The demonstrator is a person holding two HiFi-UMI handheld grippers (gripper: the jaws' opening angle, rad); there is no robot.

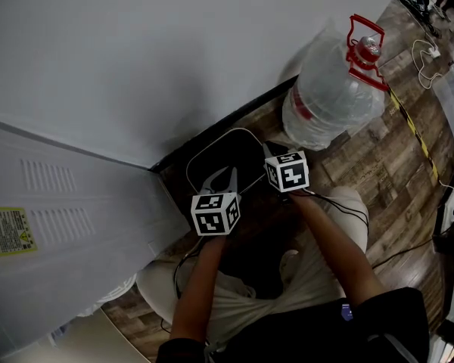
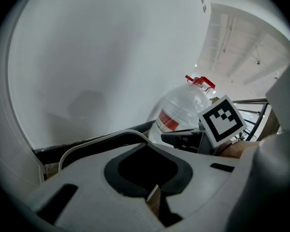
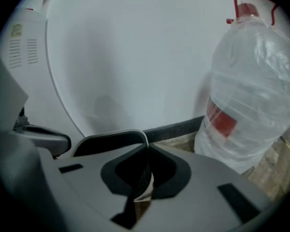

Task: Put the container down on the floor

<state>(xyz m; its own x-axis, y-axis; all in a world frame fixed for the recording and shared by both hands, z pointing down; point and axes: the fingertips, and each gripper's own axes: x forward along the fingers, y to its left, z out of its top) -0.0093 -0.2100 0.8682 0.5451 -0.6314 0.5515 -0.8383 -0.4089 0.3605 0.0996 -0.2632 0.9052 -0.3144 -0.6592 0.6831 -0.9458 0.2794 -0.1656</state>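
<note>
The container is a dark bin with a thin white rim, close to the wall at the skirting. In the head view my left gripper meets its near edge and my right gripper its right edge. Seen from the left gripper, the jaws stand together with the white rim running into their tips. From the right gripper, the jaws are pressed together on a strip of mesh wall where the rim ends. I cannot tell whether the container's base touches the floor.
A large clear water bottle with a red handle and label stands on the wood floor right of the container, also in the right gripper view. A white vented cabinet fills the left. Cables trail by the person's knees.
</note>
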